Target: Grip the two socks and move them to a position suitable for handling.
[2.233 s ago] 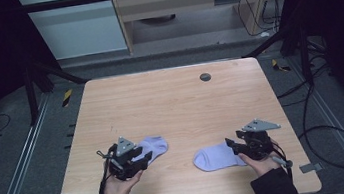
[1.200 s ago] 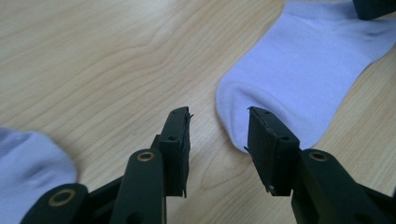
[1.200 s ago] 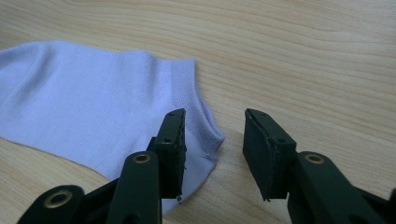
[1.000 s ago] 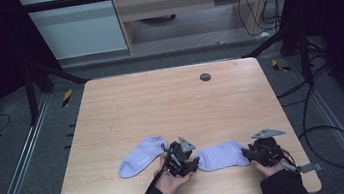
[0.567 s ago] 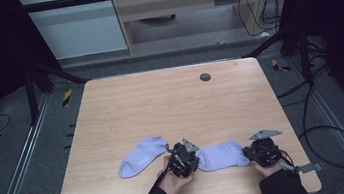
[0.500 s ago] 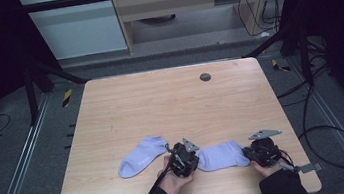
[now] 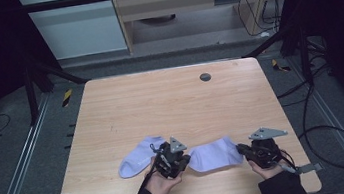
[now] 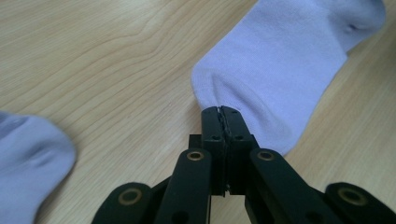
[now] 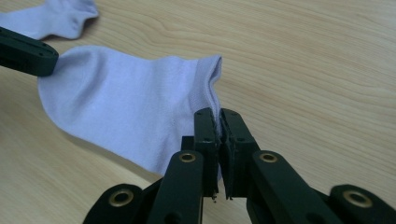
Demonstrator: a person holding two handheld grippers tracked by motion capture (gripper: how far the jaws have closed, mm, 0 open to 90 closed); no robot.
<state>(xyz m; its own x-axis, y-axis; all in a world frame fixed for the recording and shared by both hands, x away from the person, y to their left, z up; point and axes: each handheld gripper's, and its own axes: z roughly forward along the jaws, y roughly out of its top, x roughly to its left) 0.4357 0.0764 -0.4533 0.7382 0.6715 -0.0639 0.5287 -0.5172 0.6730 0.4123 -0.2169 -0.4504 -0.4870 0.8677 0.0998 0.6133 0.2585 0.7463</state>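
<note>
Here the left tongs [image 7: 184,162] and right tongs [image 7: 241,148] each clench one end of a pale lilac cotton sock [image 7: 214,154] (toe left, cuff right) near the front edge of the light wooden desk [image 7: 170,102]; a second lilac sock [image 7: 138,157] lies just beside it.

A second pale purple sock [image 7: 138,157] lies flat on the wooden table [image 7: 161,103], near the front edge. A small dark round spot [image 7: 205,77] sits near the table's far side. Black cables [image 7: 324,122] lie on the grey floor [image 7: 12,163] beside it.
</note>
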